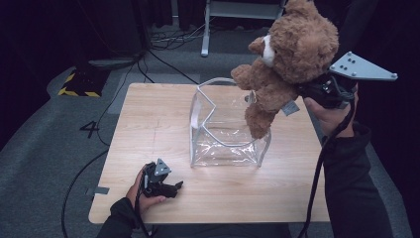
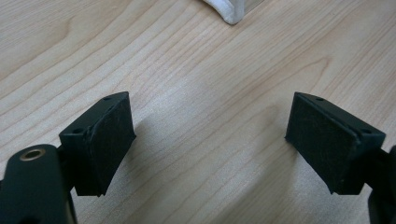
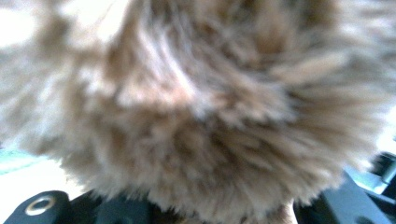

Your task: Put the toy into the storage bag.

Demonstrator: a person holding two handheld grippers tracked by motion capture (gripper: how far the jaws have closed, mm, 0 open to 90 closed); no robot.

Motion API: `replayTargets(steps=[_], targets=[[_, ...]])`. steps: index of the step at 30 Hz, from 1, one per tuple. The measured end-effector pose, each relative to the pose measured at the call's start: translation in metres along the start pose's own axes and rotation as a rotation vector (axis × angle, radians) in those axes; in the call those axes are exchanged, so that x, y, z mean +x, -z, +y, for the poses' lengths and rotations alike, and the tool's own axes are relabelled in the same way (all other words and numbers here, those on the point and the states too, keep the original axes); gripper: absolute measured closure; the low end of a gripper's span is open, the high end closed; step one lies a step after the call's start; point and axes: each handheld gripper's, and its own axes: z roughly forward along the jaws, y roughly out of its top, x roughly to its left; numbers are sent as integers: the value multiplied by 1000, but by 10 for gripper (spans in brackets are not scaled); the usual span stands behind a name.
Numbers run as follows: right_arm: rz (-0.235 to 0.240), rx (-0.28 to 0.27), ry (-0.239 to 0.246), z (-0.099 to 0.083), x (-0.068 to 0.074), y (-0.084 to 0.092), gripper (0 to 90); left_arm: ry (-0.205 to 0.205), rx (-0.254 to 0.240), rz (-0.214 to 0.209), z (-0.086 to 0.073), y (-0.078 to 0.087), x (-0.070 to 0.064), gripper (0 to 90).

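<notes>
Teddy bear held over the clear bag, ready to drop in

My right hand-held gripper [image 1: 309,89] is clenched on the back of the teddy bear [image 1: 287,54], whose brown fur crowds right up against that gripper's camera. I hold the bear in the air above the far right corner of the clear plastic bag [image 1: 225,134], one leg dangling at the rim, so I judge it should go straight down into the open mouth. The bag stands upright in the middle of the table [image 1: 148,129], top gaping, which leaves room for a bulky toy. My left hand-held gripper [image 1: 171,188] rests on the table near the front edge, jaws spread with nothing between them, kept clear of the bag yet close enough to steady it.
</notes>
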Motion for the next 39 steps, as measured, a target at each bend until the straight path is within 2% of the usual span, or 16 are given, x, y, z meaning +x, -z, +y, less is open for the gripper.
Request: replayTargets(steps=[10, 13, 17, 21, 28, 32, 39], targets=[[54, 18, 5, -4, 23, -25, 548, 0, 0, 0, 0, 0, 0, 152], [71, 27, 11, -5, 32, -34, 547, -1, 0, 0, 0, 0, 0, 152], [117, 49, 19, -10, 48, -49, 542, -1, 0, 1, 0, 0, 0, 153], [125, 61, 19, -17, 55, -55, 542, 0, 0, 1, 0, 0, 0, 153], [115, 62, -30, -30, 52, -60, 538, 0, 0, 1, 0, 0, 0, 152], [89, 61, -57, -36, 43, -56, 536, -1, 0, -1, 0, 0, 0, 152], [38, 60, -65, -39, 35, -49, 532, 0, 0, -1, 0, 0, 0, 152]])
